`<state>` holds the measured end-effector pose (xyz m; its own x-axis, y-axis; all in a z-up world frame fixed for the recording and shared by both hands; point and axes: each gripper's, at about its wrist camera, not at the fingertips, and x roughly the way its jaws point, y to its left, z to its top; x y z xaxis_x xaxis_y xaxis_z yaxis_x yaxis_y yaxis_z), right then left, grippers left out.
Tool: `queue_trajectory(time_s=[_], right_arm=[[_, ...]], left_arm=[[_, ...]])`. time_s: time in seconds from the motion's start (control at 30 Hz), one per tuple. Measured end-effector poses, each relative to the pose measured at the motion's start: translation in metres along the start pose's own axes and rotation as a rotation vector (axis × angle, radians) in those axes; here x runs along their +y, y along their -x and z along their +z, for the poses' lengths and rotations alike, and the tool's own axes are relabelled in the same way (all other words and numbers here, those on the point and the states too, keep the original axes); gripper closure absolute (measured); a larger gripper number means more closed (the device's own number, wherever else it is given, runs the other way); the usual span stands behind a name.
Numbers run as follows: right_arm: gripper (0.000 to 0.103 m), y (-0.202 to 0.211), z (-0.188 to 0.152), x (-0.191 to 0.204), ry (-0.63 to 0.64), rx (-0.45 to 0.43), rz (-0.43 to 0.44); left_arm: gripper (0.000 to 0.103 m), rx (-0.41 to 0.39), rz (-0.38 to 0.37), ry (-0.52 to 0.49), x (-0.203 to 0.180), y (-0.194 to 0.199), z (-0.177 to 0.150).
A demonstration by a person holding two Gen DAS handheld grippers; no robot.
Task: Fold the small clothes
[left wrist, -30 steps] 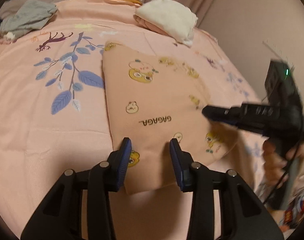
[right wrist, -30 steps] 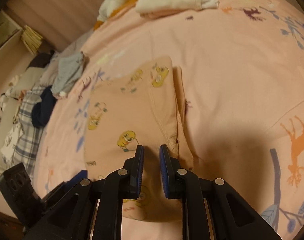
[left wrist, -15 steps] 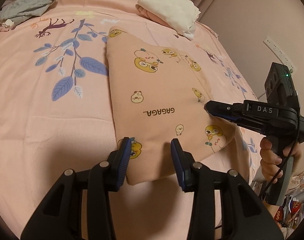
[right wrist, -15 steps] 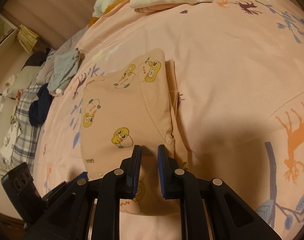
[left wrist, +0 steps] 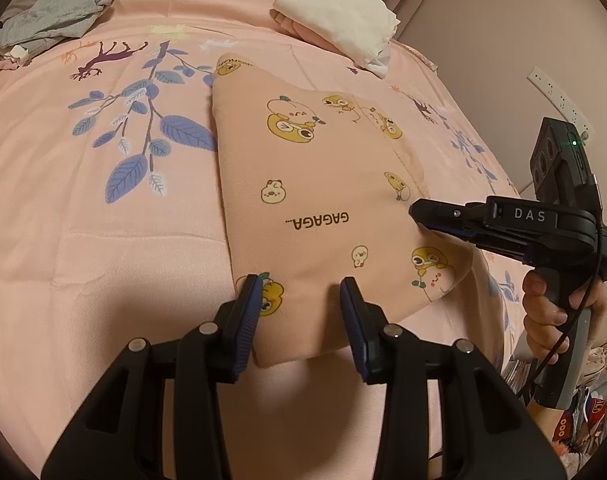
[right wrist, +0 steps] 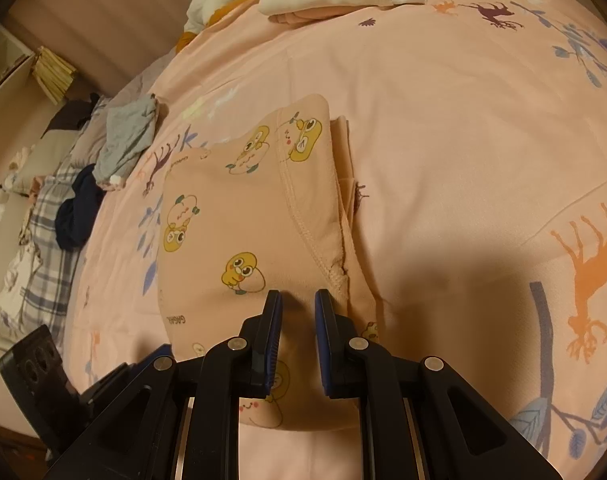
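Note:
A folded peach garment (left wrist: 315, 184) printed with yellow cartoon chicks and "GAGAGA" lies flat on the pink bedsheet (left wrist: 83, 220). My left gripper (left wrist: 298, 282) stands open, and its fingers straddle the garment's near edge without pinching it. My right gripper (right wrist: 299, 296) has its tips down on the same garment (right wrist: 231, 216), beside the stitched seam. A narrow gap shows between its pads, with no cloth visibly pinched. In the left wrist view the right gripper (left wrist: 417, 214) comes in from the right, held by a hand (left wrist: 547, 312).
A stack of folded white and pink clothes (left wrist: 339, 16) sits at the far end of the bed. A crumpled grey garment (left wrist: 51, 16) lies at the far left. A navy cloth (right wrist: 77, 212) and plaid fabric lie beyond it. The bed edge and a wall are at right.
The right jaws have narrowed a little over the garment. The left wrist view has crept slightly closer. The garment has not moved.

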<state>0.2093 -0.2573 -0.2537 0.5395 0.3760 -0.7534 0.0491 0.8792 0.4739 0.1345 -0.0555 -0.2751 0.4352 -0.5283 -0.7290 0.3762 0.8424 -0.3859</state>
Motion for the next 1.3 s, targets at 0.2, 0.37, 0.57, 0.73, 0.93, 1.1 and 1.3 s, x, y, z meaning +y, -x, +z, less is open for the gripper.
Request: queue_trajectory(time_s=[0.2, 0.37, 0.57, 0.73, 0.93, 1.1, 1.3], right_arm=[[0.089, -0.001, 0.002, -0.002, 0.002, 0.011, 0.011], [0.089, -0.002, 0.002, -0.001, 0.006, 0.017, 0.012], [0.089, -0.002, 0.002, -0.001, 0.004, 0.018, 0.020], [0.089, -0.002, 0.002, -0.002, 0.002, 0.018, 0.022], [0.087, 0.003, 0.003, 0.000, 0.001, 0.016, 0.034], [0.053, 0.032, 0.001, 0.013, 0.030, -0.042, 0.063], [0.035, 0.056, 0.003, 0.003, 0.044, -0.137, 0.117]], left_arm=[[0.062, 0.003, -0.003, 0.003, 0.001, -0.001, 0.001], [0.062, 0.004, -0.005, 0.015, 0.002, -0.002, 0.002], [0.062, 0.003, 0.003, 0.012, 0.001, -0.003, 0.002], [0.059, 0.003, -0.001, 0.015, 0.001, -0.004, 0.002], [0.046, -0.003, -0.019, 0.026, -0.001, -0.001, 0.005], [0.040, -0.039, 0.039, 0.022, -0.005, 0.015, 0.010], [0.024, -0.123, -0.125, 0.125, 0.016, 0.028, 0.017]])
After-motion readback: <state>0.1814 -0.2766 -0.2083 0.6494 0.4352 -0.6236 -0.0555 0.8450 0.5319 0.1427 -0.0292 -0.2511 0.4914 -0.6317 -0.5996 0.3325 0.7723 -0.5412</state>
